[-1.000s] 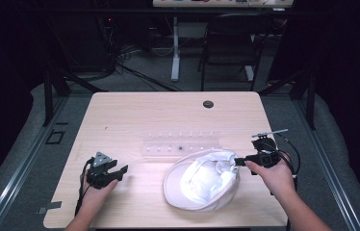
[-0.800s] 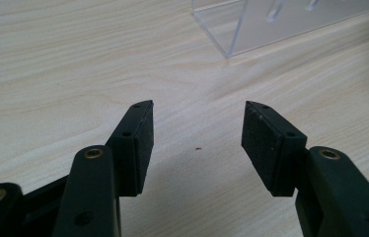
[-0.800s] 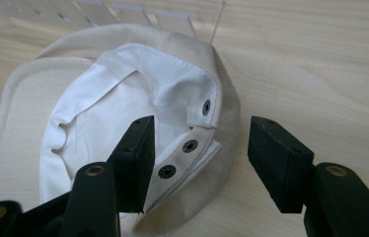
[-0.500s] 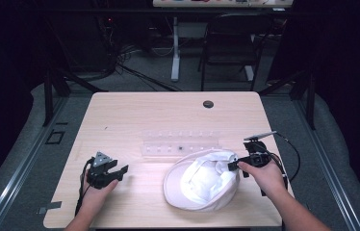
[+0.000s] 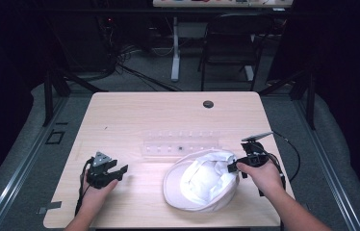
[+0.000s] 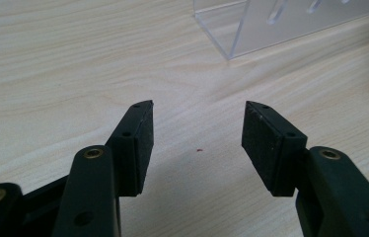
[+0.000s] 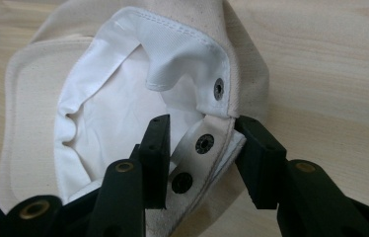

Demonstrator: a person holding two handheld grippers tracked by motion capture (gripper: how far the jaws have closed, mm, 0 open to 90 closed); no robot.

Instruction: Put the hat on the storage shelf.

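Lying upside down on the near right part of the wooden table (image 5: 135,110), a cream cap (image 5: 199,180) with white lining facing up. Seen in the right gripper view: lining crumpled, stitched seam along the rim, a strap (image 7: 207,148) at the back with dark snap studs, one more stud on the flap above it. Right gripper (image 5: 233,167) at the cap's right edge, held in the right hand (image 5: 260,175); jaws partly spread, one on each side of the strap, outer jaw touching the cap's rim, inner jaw inside the cap just beside the strap; not clamped, a gap showing on the inner side. Left gripper (image 5: 115,171) resting low over bare wood near the front left, in the left hand (image 5: 96,187), well apart from the cap; jaws wide apart with nothing between them but table grain and a tiny red speck. Clear plastic rack (image 5: 180,147) with a row of slots just beyond the cap, mid-table; its corner visible at the top of the left gripper view. Small dark round hole (image 5: 208,104) near the far edge. No readable brand, label or writing anywhere on cap, rack or tools.
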